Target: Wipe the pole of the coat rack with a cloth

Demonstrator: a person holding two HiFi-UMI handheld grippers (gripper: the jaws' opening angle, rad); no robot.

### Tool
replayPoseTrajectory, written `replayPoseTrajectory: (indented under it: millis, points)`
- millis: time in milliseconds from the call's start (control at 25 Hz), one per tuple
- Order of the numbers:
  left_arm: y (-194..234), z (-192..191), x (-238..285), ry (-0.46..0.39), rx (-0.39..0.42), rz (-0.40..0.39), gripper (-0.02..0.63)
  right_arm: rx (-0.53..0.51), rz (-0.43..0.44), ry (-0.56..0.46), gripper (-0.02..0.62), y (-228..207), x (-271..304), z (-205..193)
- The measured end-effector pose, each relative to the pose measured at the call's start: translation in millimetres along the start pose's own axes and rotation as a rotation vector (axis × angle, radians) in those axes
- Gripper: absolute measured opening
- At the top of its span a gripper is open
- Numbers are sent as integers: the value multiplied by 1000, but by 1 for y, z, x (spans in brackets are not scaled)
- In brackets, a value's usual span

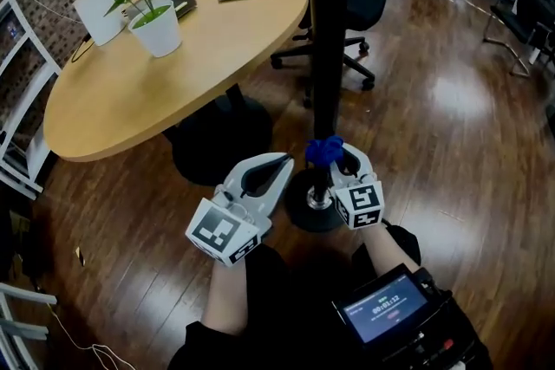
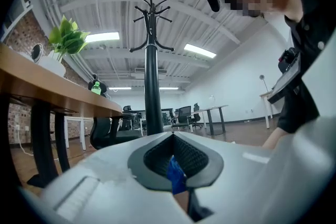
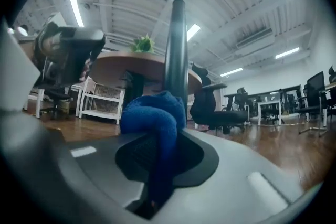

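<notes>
Head view: right tool [image 1: 339, 159] pinches cloth [image 1: 321, 151] at pole [image 1: 328, 30]; left tool [image 1: 284, 160] pressed together, table [image 1: 173, 78] beside

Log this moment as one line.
right gripper shut on fluffy blue cloth | cloth against black coat-rack pole, low down | left gripper shut, beside pole

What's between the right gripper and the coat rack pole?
Only the blue cloth: the right gripper is shut on it, and it bunches up in front of the pole. Right gripper view shows this best.
</notes>
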State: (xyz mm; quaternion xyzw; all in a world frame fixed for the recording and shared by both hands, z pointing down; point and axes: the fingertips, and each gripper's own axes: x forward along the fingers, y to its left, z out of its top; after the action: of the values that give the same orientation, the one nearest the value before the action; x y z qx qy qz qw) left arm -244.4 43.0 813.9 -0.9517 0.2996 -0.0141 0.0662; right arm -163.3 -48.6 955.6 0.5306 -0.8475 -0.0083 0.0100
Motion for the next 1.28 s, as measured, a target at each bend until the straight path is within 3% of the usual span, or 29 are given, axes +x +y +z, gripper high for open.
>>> replayPoseTrajectory:
  millis: [280,400,480,600,760,1000,1280]
  points:
    - [2,-16,0,29,-18,8,2,87,25,256,49,1,4,-108]
    - [0,-19,0,36,-22,7,2,112,29,305,49,0,2,-121]
    - [1,-18,0,35,-20,11,2,111,28,296,49,0,2,-110]
    - [4,-14,1,26,-20,12,2,106,25,160,49,-1,2,-51]
    - [4,-7,1,11,-11,11,3,82,28,-93,49,-7,0,71]
    - [3,18,-8,-11,26,12,3,14,108,-290,51,-17,-5,214]
    - [9,54,-14,-67,60,22,3,-16,143,-547,51,-24,-11,375]
